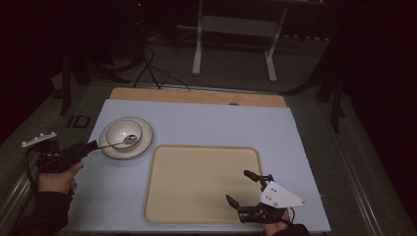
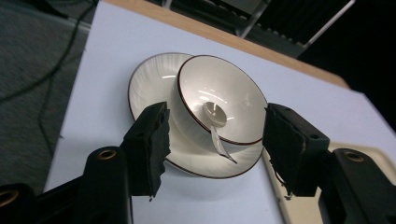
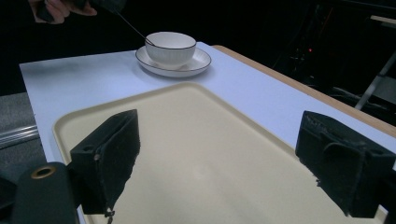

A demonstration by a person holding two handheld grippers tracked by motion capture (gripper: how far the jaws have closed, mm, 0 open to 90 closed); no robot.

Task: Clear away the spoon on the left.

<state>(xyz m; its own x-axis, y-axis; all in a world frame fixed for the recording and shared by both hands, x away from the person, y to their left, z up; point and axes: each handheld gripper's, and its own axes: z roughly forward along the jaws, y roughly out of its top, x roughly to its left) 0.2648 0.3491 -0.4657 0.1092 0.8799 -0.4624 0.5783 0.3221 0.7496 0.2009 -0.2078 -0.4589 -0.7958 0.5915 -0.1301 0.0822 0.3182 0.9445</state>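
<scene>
Spoon [image 2: 215,122] lies in the bowl [image 2: 229,88] at the counter's [image 1: 206,123] ten o'clock; left gripper [image 2: 215,149] fingers half-spread around its handle, seemingly untouching; right gripper [image 3: 219,172] fingers spread, empty.

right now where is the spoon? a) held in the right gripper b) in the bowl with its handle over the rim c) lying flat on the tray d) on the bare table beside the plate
b: the spoon rests in the bowl, its handle leaning out over the rim above the plate.
</scene>
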